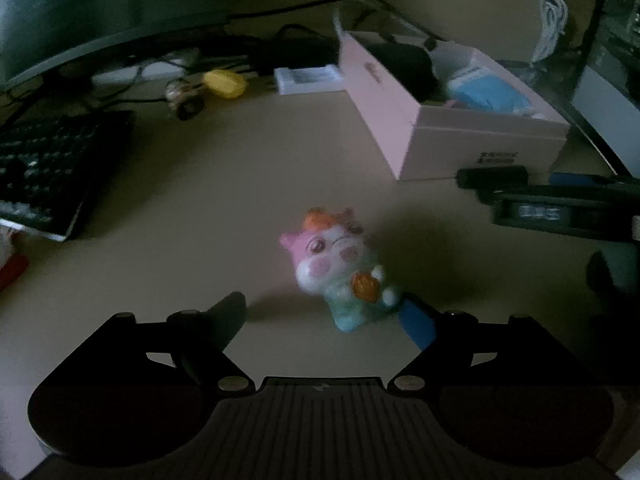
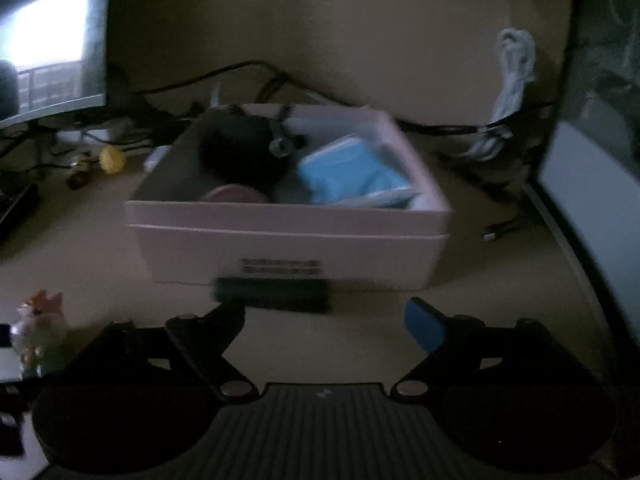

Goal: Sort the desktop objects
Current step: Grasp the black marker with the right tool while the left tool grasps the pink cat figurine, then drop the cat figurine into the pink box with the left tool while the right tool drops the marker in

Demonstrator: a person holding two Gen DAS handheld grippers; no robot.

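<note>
Standing upright near the middle of the surface [image 1: 224,168], the small painted figurine of a pink-and-white cartoon animal with an orange tuft and a pale green body [image 1: 340,272] was judged to be light, rigid and probably brittle, of glazed ceramic or hard resin, with a smooth skin that could slip. A hold across the rounded body, below the wider head, was judged the surest. The left gripper [image 1: 326,314] was seen with its jaws wide, the figurine just ahead of them and close to the blue-padded finger [image 1: 416,324]; whether that pad touched it could not be told, and nothing was gripped. The right gripper [image 2: 326,322] was likewise seen wide and empty, a dark flat bar-shaped object [image 2: 272,294] lying just beyond it, against the front wall of the open pink cardboard box [image 2: 288,248].
</note>
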